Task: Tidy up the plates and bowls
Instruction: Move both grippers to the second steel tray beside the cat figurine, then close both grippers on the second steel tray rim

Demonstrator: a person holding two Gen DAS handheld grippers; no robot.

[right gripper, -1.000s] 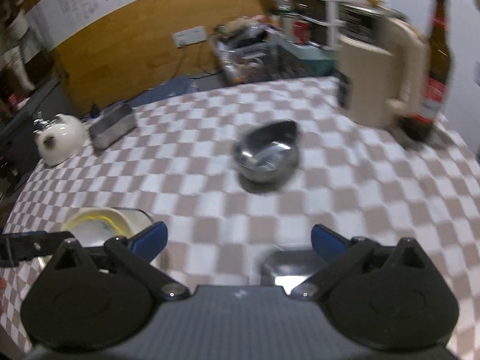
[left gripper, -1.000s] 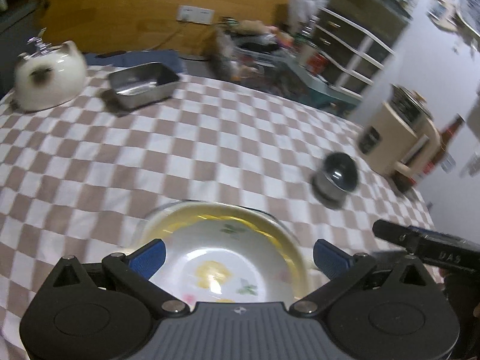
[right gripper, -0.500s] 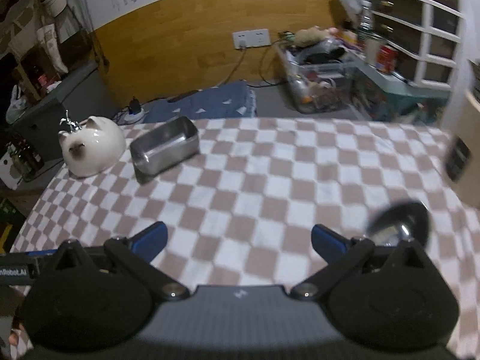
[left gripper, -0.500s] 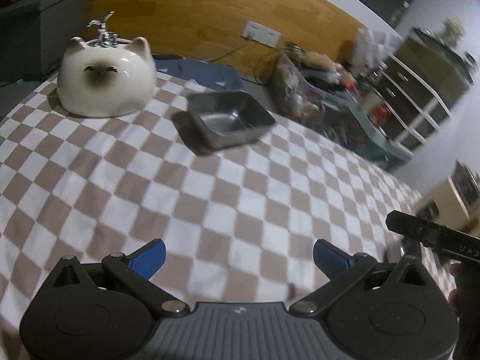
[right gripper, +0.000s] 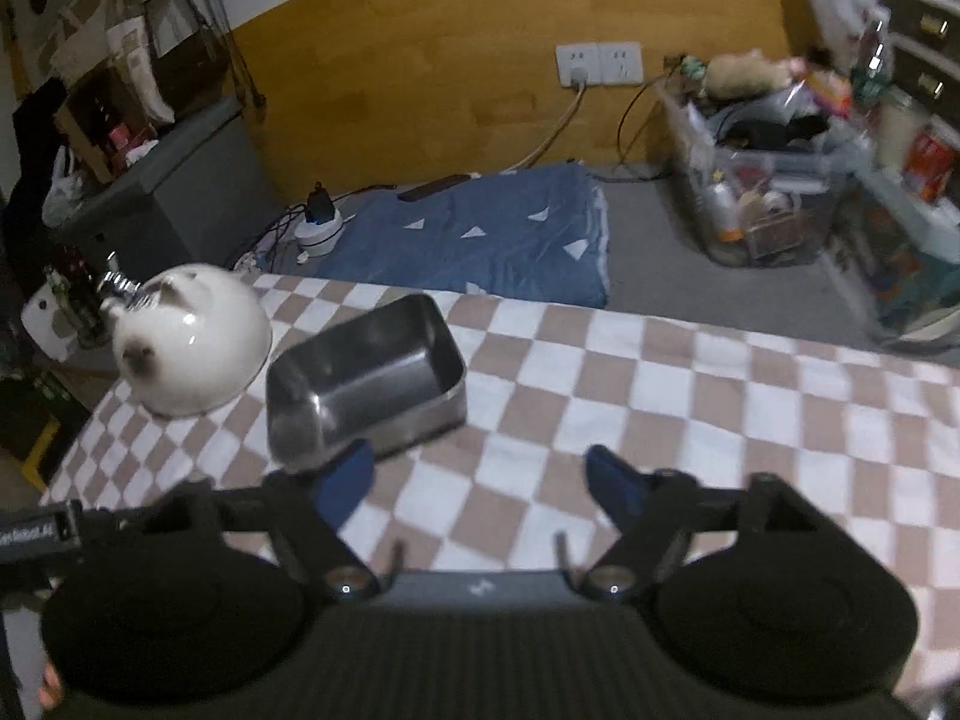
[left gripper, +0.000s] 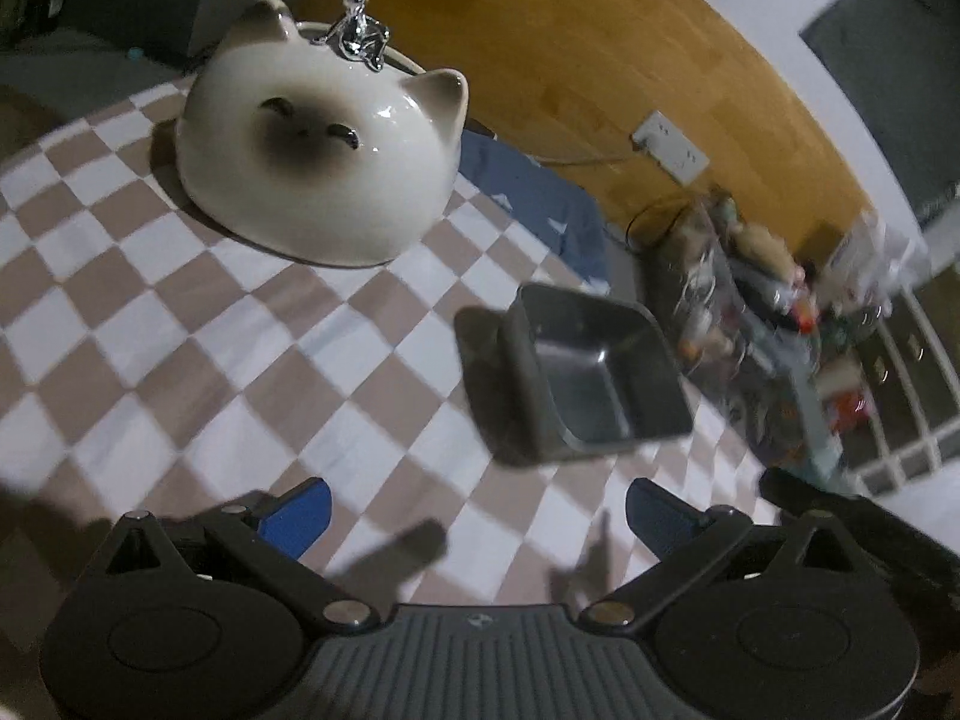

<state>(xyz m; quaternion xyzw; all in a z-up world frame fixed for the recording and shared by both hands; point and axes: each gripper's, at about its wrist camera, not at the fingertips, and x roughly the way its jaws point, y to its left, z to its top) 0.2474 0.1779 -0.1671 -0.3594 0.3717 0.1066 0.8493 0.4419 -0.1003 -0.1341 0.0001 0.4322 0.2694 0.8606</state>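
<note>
On the checked surface [right gripper: 690, 420], the cat bowl [right gripper: 192, 342] sits upside down at the far left: glazed ceramic, probably heavy, slick and breakable. Just right of it, the steel tray [right gripper: 366, 378] looks light, stiff and best taken by its thin rim. Left gripper [left gripper: 477, 516] gapes empty; right gripper [right gripper: 477, 480] has just been narrowing, fingers holding nothing.

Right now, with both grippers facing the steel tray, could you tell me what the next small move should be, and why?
Probably ease the right gripper forward to the steel tray and take its near wall. Its jaws have just been closing, nothing sits between them yet, and the tray stands upright and empty just ahead, beside the cat-shaped bowl. The left gripper is open and empty too.
</note>
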